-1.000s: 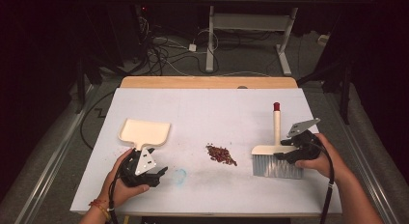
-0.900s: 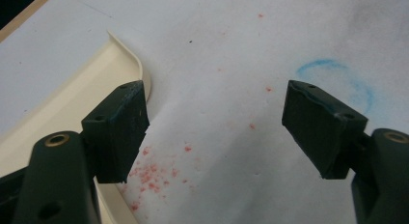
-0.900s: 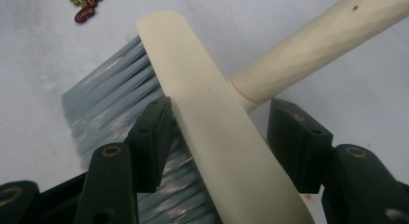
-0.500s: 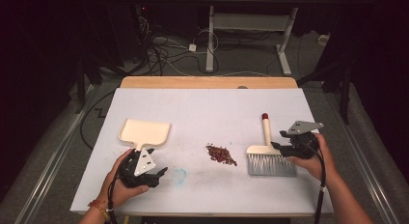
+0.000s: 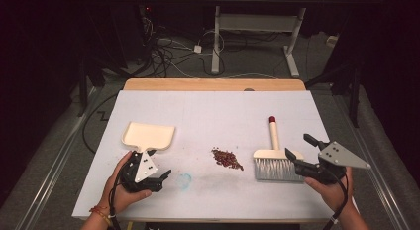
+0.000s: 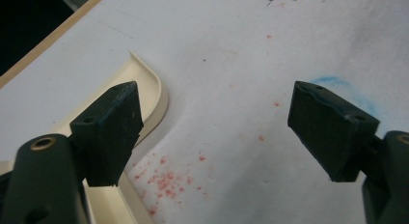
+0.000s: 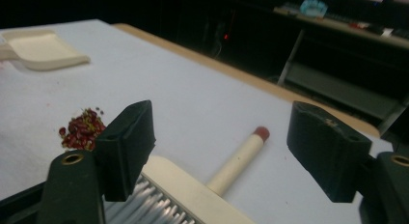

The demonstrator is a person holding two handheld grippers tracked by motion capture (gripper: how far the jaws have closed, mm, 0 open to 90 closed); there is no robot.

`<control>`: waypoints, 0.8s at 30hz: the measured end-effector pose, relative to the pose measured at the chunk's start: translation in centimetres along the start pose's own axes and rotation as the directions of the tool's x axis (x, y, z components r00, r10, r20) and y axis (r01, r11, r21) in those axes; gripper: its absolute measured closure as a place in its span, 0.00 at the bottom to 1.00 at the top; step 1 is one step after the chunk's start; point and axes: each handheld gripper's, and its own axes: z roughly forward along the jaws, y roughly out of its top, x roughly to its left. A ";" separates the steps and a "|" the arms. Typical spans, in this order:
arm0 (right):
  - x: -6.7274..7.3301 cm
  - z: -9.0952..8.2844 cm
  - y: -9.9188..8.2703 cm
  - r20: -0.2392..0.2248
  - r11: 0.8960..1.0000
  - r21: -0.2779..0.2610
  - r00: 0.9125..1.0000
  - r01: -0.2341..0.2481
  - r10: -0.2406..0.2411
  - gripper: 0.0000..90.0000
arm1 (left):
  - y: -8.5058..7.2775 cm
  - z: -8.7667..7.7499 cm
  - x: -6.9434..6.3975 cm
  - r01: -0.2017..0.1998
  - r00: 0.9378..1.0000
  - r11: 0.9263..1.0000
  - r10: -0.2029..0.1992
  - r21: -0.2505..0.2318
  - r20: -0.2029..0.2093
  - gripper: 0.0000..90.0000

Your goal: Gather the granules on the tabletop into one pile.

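Right gripper [image 5: 301, 153] at about 4 o'clock on the white table [image 5: 213, 111], held in the person's right hand [image 5: 331, 189]. Its jaws have just been opening and now stand wide apart — nothing pressed between the pads; in the right gripper view the brush [image 7: 226, 173] lies flat on the table beyond and below the jaws, not gripped. Brush [image 5: 275, 158]: bristles toward the person, cream handle with red tip pointing to 12 o'clock, just left of the right gripper.

Pile of red beans [image 5: 227, 158] near table centre, at 9 o'clock from the brush, apart from it.

Left gripper [image 5: 163, 178] at 7 o'clock, jaws have also just been widening — empty, over bare table. Cream dustpan [image 5: 147, 136] lies flat at its 11 o'clock; its handle passes beside one jaw in the left gripper view [image 6: 144, 96].
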 end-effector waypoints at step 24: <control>2.1 0.6 -1.1 0.035 0.998 0.050 0.998 0.043 -0.044 0.22 | -0.2 -0.2 0.0 0.018 1.000 1.000 -0.019 -0.009 -0.020 0.19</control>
